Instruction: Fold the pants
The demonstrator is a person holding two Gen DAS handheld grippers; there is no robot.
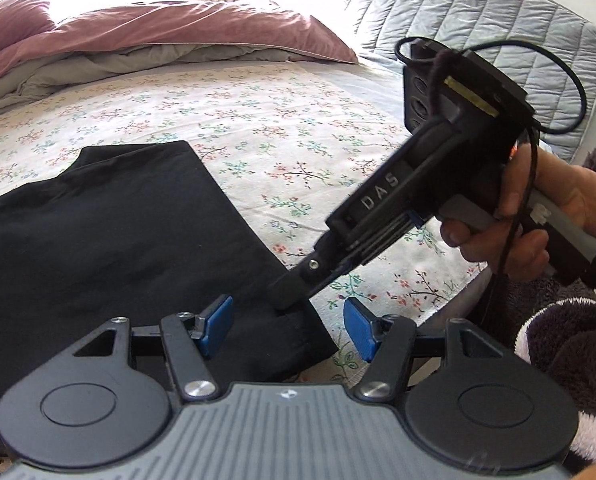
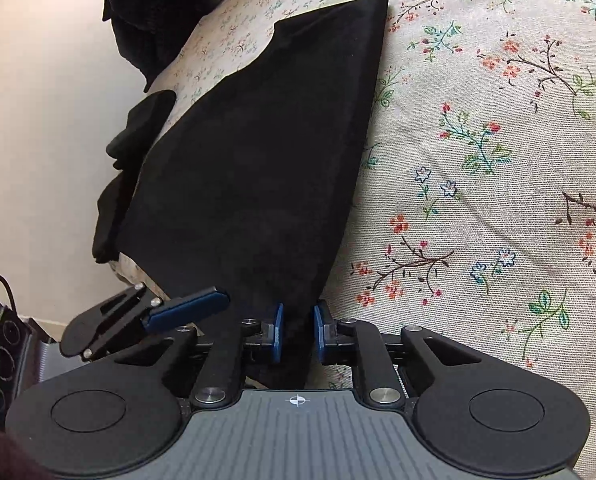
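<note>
Black pants [image 1: 118, 232] lie flat on the floral bedsheet [image 1: 282, 128], folded lengthwise, with the leg end near me. My left gripper [image 1: 288, 326] is open, its blue pads on either side of the pants' near corner, just above it. My right gripper [image 2: 298, 330] is shut on the edge of the pants [image 2: 258, 160] at the leg end; the cloth sits between its blue pads. It shows from the side in the left wrist view [image 1: 294, 292], pinching the same corner. The left gripper's finger [image 2: 186, 306] shows in the right wrist view.
A pink and grey duvet [image 1: 158, 36] is bunched at the far side of the bed. A quilted light-blue headboard [image 1: 477, 28] stands at the right. Dark clothes [image 2: 146, 12] lie on the far bed edge beside a pale wall [image 2: 38, 120].
</note>
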